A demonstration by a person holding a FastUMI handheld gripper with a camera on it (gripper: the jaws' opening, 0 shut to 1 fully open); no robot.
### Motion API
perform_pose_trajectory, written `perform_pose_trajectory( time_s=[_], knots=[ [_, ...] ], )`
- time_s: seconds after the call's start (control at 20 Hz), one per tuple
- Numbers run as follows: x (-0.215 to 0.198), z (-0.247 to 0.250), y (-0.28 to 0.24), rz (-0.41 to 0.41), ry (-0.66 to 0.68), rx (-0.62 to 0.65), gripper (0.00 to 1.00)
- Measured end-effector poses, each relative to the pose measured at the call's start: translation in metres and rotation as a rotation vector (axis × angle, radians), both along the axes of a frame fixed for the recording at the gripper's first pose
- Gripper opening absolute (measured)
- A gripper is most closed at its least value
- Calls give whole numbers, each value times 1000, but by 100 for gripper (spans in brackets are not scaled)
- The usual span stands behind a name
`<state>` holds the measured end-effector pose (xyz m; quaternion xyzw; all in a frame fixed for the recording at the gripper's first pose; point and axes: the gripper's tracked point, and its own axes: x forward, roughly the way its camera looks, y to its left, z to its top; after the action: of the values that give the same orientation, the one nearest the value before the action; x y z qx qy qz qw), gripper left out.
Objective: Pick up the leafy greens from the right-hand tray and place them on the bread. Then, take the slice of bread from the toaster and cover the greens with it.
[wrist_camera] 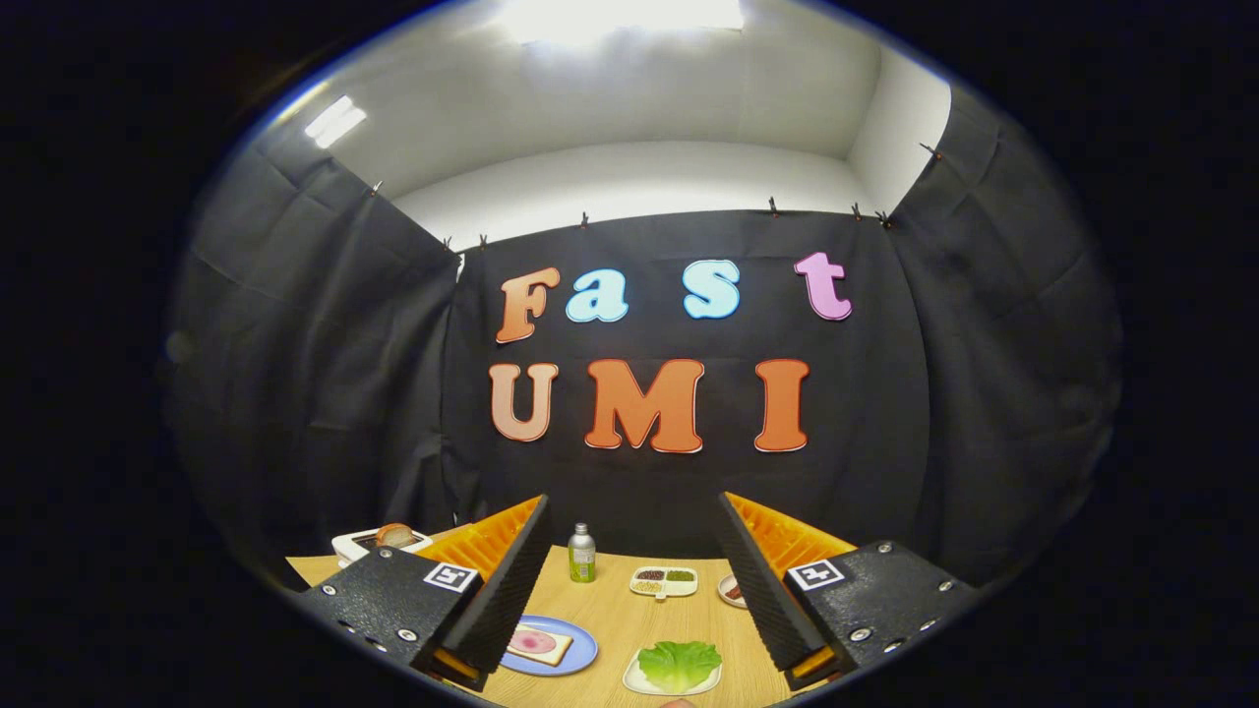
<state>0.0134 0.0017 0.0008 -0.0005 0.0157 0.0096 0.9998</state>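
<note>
The pale wooden table [629, 615] carries everything here and runs back to the black cloth wall. Above it hangs the tool [629, 580], its two fingers spread wide with nothing between them, the left finger [497, 590] and the right one well apart over the table.

On the far left of the table stands a white toaster [379, 543] with a browned slice of bread [395, 534] sticking up out of its top. Nearer, just beside the left finger and partly hidden by it, lies a round blue plate [575, 649] holding a square slice of bread topped with a pink round of ham [538, 643].

Near the middle, between the fingers and a little toward the right one, sits a small white tray [639, 681] with the ruffled green lettuce leaf [679, 664] lying on it, untouched.

Farther back, between the fingers, is a white divided dish [665, 582] with small dark, green and yellowish fillings in its compartments. To its right, partly behind the right finger, shows the edge of a small white plate with something reddish-brown on it [731, 590]. Left of the divided dish, a small silver bottle with a green label [581, 553] stands upright at the far side.
</note>
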Motion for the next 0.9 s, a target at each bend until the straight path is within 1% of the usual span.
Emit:
perform_pose_trajectory(
  time_s=[0.1,0.2,0.45,0.65,0.9],
  knots=[
    [9,-8,-8,-15,-12,-20,98],
    [19,-27,-14,-30,19,-21,98],
    [32,-64,-19,-14,120,40,98],
    [40,-96,-28,-28,221,90,99],
    [46,-146,-29,-24,375,96,99]
  ],
)
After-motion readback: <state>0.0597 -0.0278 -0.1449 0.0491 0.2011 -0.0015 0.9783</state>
